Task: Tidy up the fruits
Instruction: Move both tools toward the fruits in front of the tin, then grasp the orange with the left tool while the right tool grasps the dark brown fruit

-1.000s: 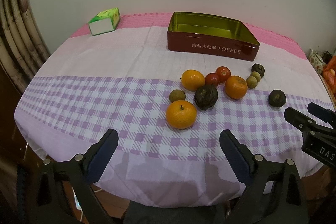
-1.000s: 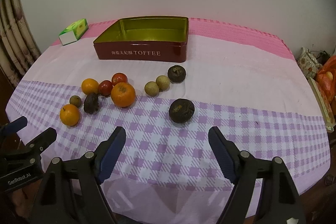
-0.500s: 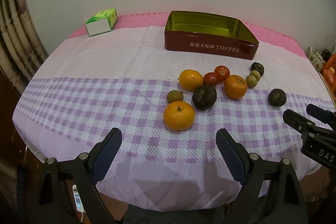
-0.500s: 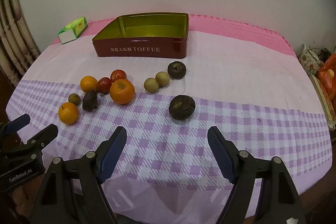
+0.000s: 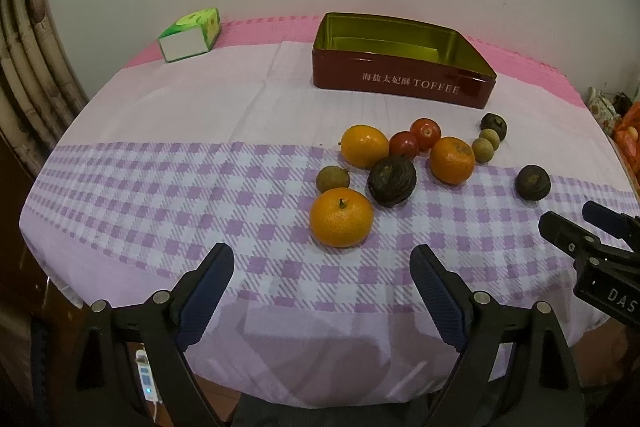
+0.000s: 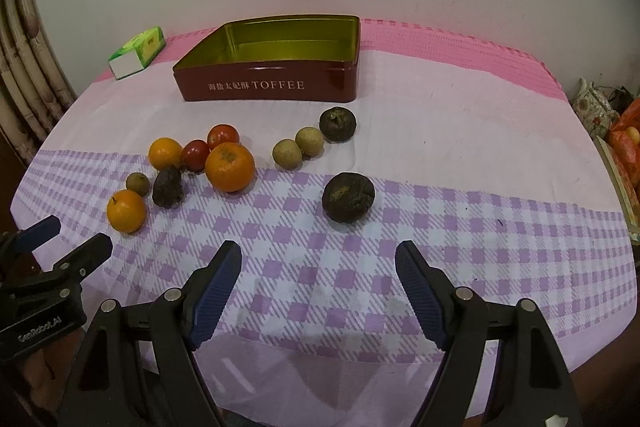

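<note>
Each camera sits just behind its own fingers, tilted down over the near edge of the table (image 5: 160, 115) toward the far wall. The left wrist view looks from left of the fruit, the right wrist view from further right — both share the toffee tin (image 5: 400, 83) (image 6: 264, 87) ahead and the fruit between.
</note>
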Demonstrator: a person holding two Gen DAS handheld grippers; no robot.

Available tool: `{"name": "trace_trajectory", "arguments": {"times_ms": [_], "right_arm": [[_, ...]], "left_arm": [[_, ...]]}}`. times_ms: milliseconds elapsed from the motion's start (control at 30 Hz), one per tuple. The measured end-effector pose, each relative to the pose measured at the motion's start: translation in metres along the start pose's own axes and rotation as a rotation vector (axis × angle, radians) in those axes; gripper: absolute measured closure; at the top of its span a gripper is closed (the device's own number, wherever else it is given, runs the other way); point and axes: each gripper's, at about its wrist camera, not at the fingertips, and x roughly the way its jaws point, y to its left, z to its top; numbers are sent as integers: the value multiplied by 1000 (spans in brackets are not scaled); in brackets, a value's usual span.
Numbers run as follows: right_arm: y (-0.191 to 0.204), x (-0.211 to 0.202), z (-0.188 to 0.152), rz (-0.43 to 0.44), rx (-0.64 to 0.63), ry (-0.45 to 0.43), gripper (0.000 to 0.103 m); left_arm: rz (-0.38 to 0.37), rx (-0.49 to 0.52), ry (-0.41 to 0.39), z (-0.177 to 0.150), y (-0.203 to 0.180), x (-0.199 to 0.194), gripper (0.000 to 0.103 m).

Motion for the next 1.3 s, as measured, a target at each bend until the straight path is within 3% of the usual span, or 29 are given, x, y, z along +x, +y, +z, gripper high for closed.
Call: {"name": "trace_trajectory", "arguments": {"times_ms": [767, 1300], "right_arm": [[-7, 15, -3, -2, 15, 49, 27], [-15, 44, 6, -48, 12, 87, 28]], "left_arm": [[-48, -35, 37, 0, 7, 19, 16], [-68, -21, 65, 9, 4, 42, 25]]}}
